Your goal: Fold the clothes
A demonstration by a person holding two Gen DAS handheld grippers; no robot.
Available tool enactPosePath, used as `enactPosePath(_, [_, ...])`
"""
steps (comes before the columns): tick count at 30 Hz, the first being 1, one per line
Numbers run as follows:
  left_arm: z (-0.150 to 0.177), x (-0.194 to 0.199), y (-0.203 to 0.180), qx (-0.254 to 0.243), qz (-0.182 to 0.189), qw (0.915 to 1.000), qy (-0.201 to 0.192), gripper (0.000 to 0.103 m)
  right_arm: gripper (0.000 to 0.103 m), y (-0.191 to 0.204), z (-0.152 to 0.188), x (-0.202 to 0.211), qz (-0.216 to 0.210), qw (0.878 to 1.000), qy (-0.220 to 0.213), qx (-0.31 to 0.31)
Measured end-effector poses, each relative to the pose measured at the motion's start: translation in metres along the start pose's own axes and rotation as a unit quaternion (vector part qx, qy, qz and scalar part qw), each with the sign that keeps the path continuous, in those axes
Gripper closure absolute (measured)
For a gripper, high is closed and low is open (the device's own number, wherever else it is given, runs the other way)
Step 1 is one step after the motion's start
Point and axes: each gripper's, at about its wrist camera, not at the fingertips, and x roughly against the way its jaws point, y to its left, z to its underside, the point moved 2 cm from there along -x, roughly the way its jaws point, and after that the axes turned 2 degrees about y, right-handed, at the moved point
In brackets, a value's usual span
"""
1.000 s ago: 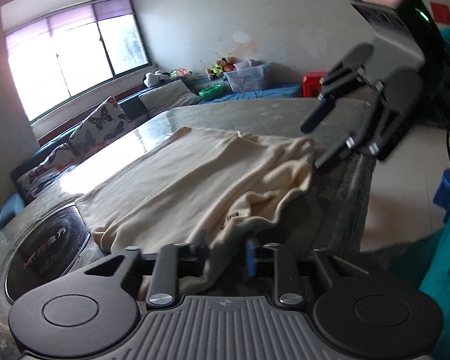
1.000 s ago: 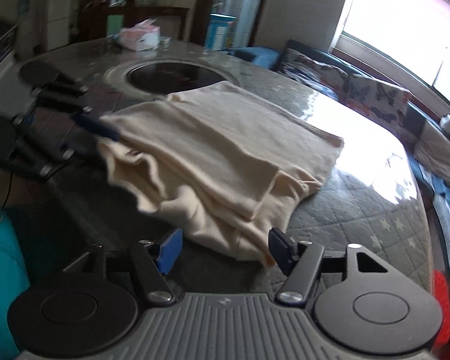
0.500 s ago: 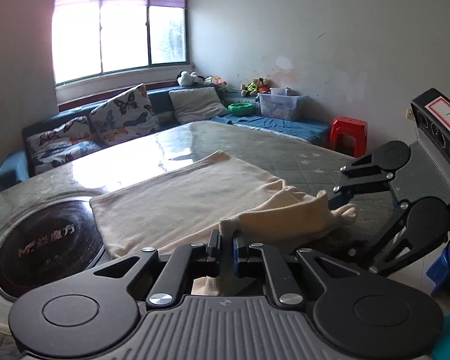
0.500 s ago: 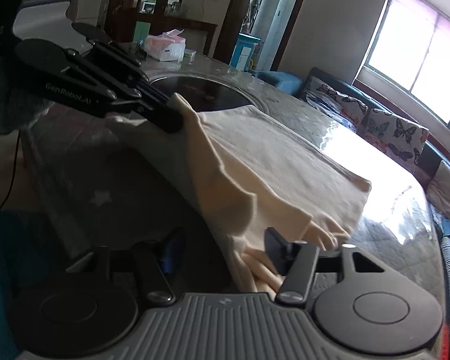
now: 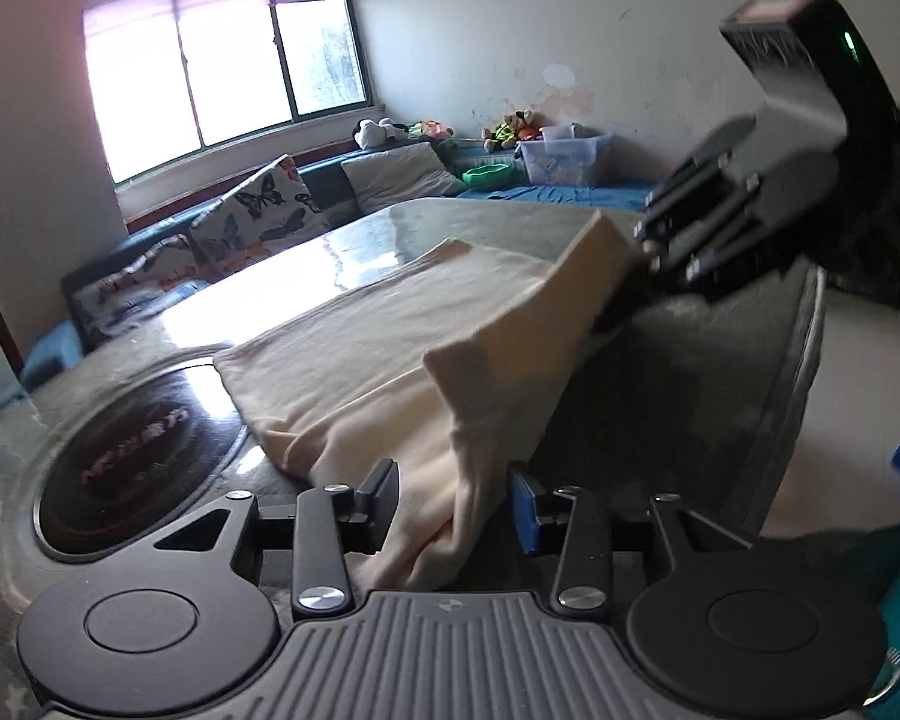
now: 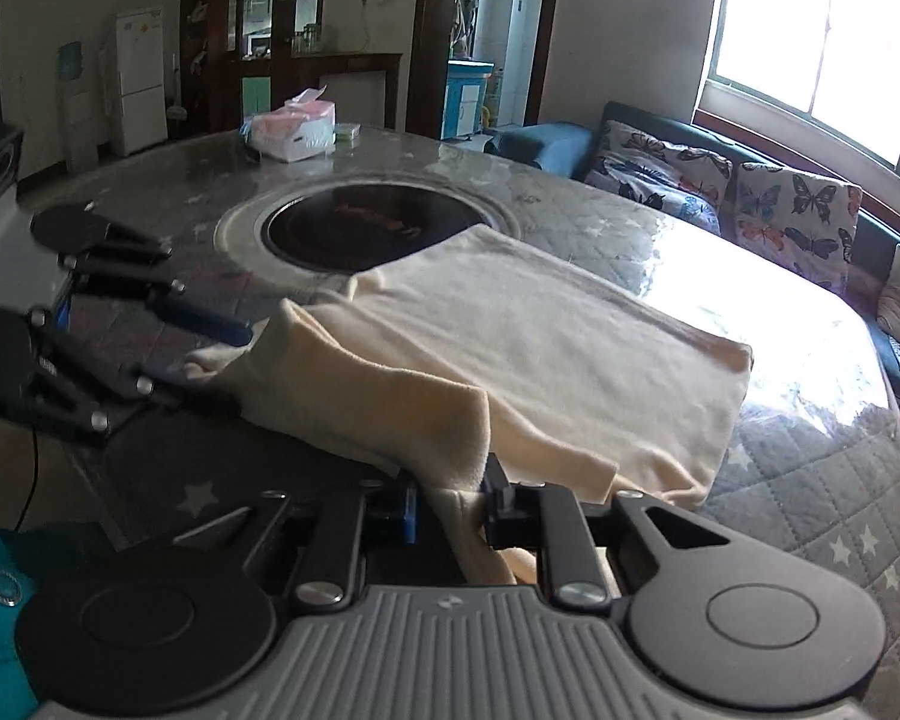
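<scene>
The cream garment [image 5: 426,324] is lying across the grey quilted table [image 6: 810,480], just beside the round black hotplate [image 6: 378,228] set into the tabletop, with its near edge lifted off the surface.

The left gripper [image 5: 453,504] is sitting at that near edge. Its 2 fingers have just been opening, and they are standing spread now, with a bunch of the cream cloth hanging loose between them; the black pad [image 5: 378,504] on 1 side is just brushing the fabric, and the blue pad [image 5: 525,510] on the other side is standing clear of it.

The right gripper [image 6: 450,510] has just been closing, and it is pinching a fold of the garment now, cloth squeezed tight between its blue pad and its black one. From the left camera you are seeing the same gripper [image 5: 654,240] holding up a corner of the garment, so the edge is rising in a taut slope from the table.

Containers, then. Beyond the hotplate, at the far rim of the table, a pink and white tissue box [image 6: 297,132] is standing with a tissue poking out of its top. Past the far end of the table, against the wall, a clear plastic bin [image 5: 561,159] is sitting, its contents too blurred to tell, and a green bowl [image 5: 486,174] is resting just beside it.
</scene>
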Motion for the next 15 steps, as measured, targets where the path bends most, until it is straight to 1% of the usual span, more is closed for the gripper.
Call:
enactPosePath(2, [0.004,0.000,-0.002,-0.014,-0.012,0.9998,0.001,0.061,0.085,0.000,-0.003,0.001,0.002,1.000,-0.004,-0.004])
enactPosePath(3, [0.005,-0.001,-0.003,-0.022,-0.016,0.9996,0.002,0.065,0.086,-0.001,-0.003,0.001,0.003,1.000,-0.005,-0.006])
enactPosePath(4, [0.007,-0.001,-0.005,-0.030,-0.021,0.9993,0.003,0.077,0.086,-0.001,-0.003,0.001,0.005,1.000,-0.006,-0.006])
enactPosePath(7, [0.010,0.000,-0.007,-0.045,-0.029,0.9986,0.001,0.090,0.089,0.001,-0.001,0.003,0.008,1.000,-0.011,-0.008])
enactPosePath(11, [0.006,0.012,-0.005,-0.036,-0.025,0.9989,-0.013,0.092,0.091,0.004,0.003,0.011,0.006,1.000,-0.023,-0.013])
enactPosePath(15, [0.001,0.031,-0.004,-0.025,-0.012,0.9994,-0.019,0.092,0.092,0.006,0.004,0.027,-0.003,0.999,-0.036,-0.008])
